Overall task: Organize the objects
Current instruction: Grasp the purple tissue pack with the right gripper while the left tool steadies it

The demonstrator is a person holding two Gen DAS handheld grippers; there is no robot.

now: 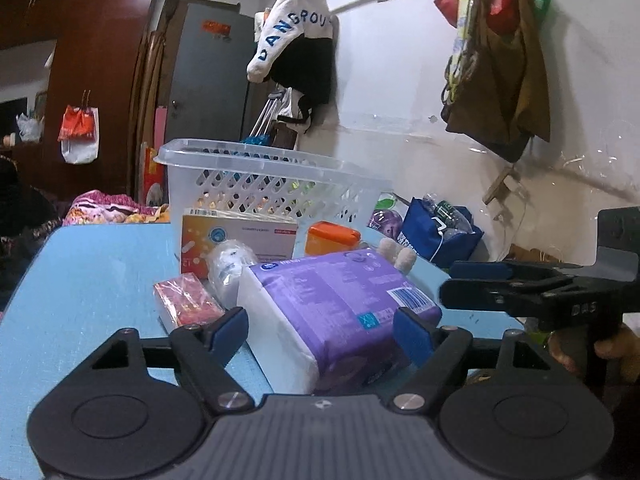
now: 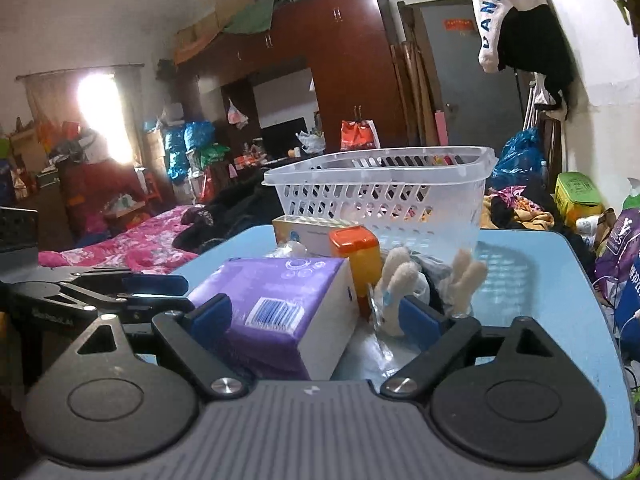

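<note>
both grippers, left (image 1: 321,330) and right (image 2: 316,318), are spread wide open around the purple plastic-wrapped tissue pack (image 1: 332,304) on the light blue table (image 1: 92,280), white slotted plastic basket (image 1: 256,184) behind.

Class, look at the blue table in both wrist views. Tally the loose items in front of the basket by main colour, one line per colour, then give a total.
Purple: 1, tissue pack
Orange: 1, orange-lidded container
Pink-red: 1, small packet
White and orange: 1, box
Clear: 1, plastic-wrapped bottle
Cream: 1, glove pair
Total: 6
</note>
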